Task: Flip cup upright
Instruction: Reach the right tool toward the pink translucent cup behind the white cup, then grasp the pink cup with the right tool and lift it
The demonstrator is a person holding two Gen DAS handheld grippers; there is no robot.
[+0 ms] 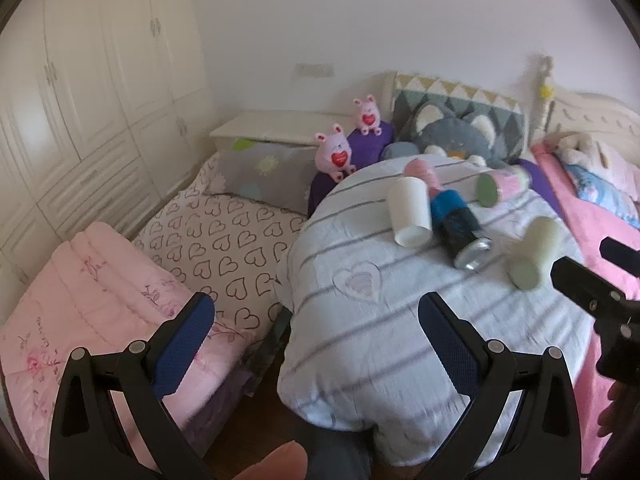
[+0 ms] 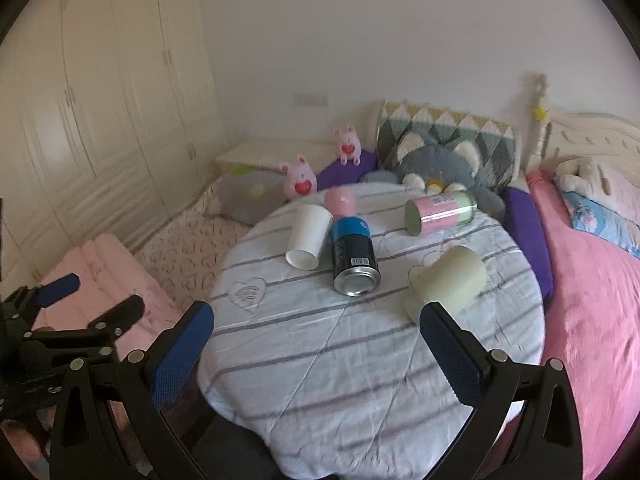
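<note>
Left wrist view: the left gripper (image 1: 316, 320) hangs over the near edge of the round table (image 1: 360, 340), its blue-padded jaws spread wide with nothing between them. It seems parked low and to the side so the other arm has room to work. Across the striped cloth lie five containers, all tipped over: a white paper cup (image 1: 410, 212) with its mouth toward the camera, a dark blue can (image 1: 460, 228) just beside it, a pink cup (image 1: 422, 172) behind, a pink-and-green tin (image 1: 502, 186) farther back, and a pale green cup (image 1: 534, 252) on the right side of the table. The right gripper's black frame enters at the right edge, near that green cup.

Right wrist view: the right gripper (image 2: 318, 320) is likewise fully open and empty, and its right finger (image 2: 448, 344) sits just in front of the pale green cup (image 2: 446, 280), overlapping its near end in the picture. I judge this cup is the one being lined up, since it lies closest to that jaw. It rests on its side, tilted, wider end toward the camera, matte and slightly tapered; whether a handle shows at its left I cannot tell. The white paper cup (image 2: 308, 236) and dark blue can (image 2: 354, 256) lie touching or nearly so, mid-table. The left gripper (image 2: 90, 300) shows at lower left, apart from everything on the cloth.
</note>
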